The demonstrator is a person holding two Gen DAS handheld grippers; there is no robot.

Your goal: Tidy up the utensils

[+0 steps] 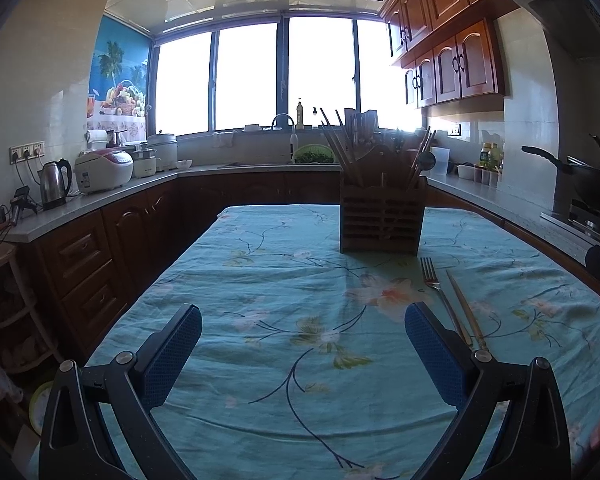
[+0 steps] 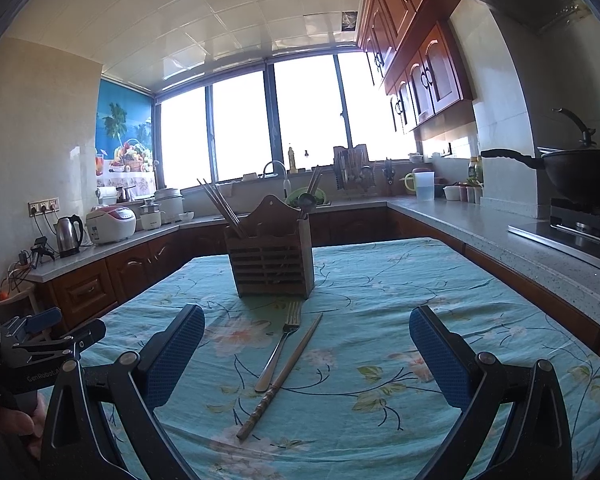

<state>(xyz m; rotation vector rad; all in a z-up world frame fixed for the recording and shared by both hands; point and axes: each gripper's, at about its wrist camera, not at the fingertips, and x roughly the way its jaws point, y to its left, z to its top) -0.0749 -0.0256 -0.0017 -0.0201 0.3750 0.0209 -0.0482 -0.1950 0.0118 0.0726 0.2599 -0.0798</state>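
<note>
- Kitchen with a wide bright window at the back, wooden cupboards up on the right wall, U-shaped counter all round.
- Central worktop [image 2: 380,280] covered by a teal floral cloth.
- Wooden utensil holder [image 2: 272,268] stands upright on the cloth toward the far end; slatted front, divided into compartments.
- Chopsticks [image 2: 220,204] lean out of its left compartment; a ladle-like utensil [image 2: 307,201] stands in the right one, handle end hidden.
- Fork [image 2: 282,346] lies flat on the cloth just in front of the holder, tines toward it.
- Single chopstick [image 2: 284,372] with a ridged near end lies just beside the fork, on its right; the two look to touch or nearly so around mid-length, cannot tell which.
- Right gripper [image 2: 306,354]: fingers spread wide, nothing between them, hovering above the cloth; fork and chopstick lie in the gap ahead.
- Left gripper [image 1: 302,344]: fingers likewise spread wide, holding nothing, above bare cloth. Fork [image 1: 440,292] and chopstick [image 1: 466,310] lie to its right, their near ends hidden behind its right finger [image 1: 434,352].
- From the right wrist view the left gripper's body shows at the left edge, a hand [image 2: 16,420] beneath it.
- Left counter: steel kettle [image 2: 69,235], white rice cooker [image 2: 111,224], wall sockets with cables.
- Right counter: dark wok [image 2: 584,176] on a stove, range hood above.
</note>
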